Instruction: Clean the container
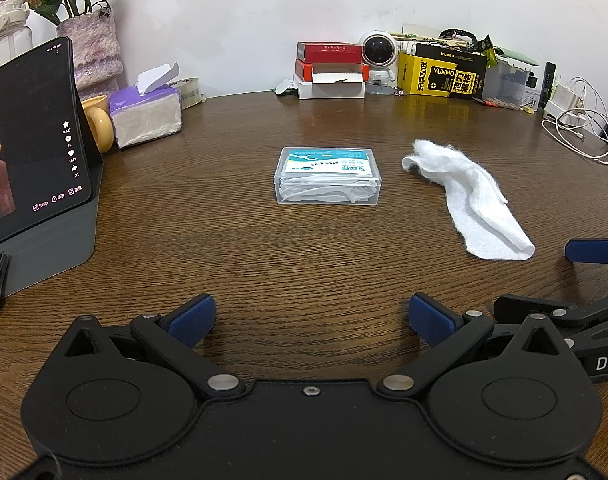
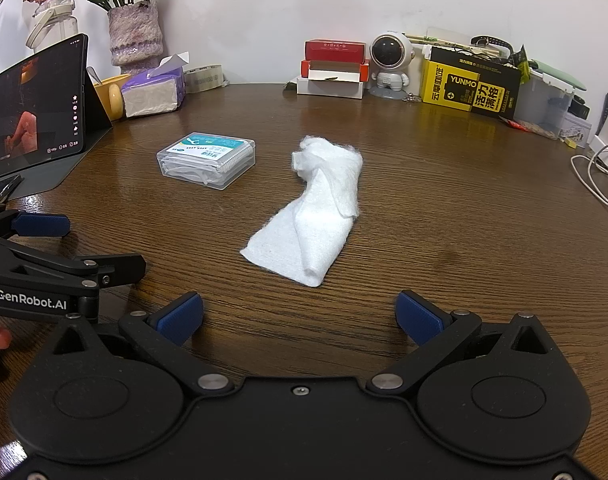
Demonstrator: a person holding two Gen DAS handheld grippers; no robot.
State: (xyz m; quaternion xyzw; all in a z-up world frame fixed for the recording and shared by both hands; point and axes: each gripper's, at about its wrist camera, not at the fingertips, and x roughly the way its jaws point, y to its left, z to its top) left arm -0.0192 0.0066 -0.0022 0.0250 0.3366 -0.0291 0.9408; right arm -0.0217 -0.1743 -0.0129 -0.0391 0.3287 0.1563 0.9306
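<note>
A clear plastic container (image 1: 327, 175) of floss picks, lid shut and labelled teal and white, lies flat mid-table; the right wrist view shows the container (image 2: 206, 160) left of centre. A crumpled white cloth (image 1: 467, 196) lies to its right, straight ahead in the right wrist view as the cloth (image 2: 315, 208). My left gripper (image 1: 311, 320) is open and empty, well short of the container. My right gripper (image 2: 300, 316) is open and empty, just short of the cloth's near end. Each gripper shows at the edge of the other's view.
A tablet (image 1: 32, 144) on a grey stand plays at the left, beside a tissue pack (image 1: 146, 114), yellow cup (image 1: 98, 124) and vase. Red and white boxes (image 1: 329, 70), an astronaut figure, a yellow-black box (image 1: 441, 74) and white cables (image 1: 583, 132) line the back.
</note>
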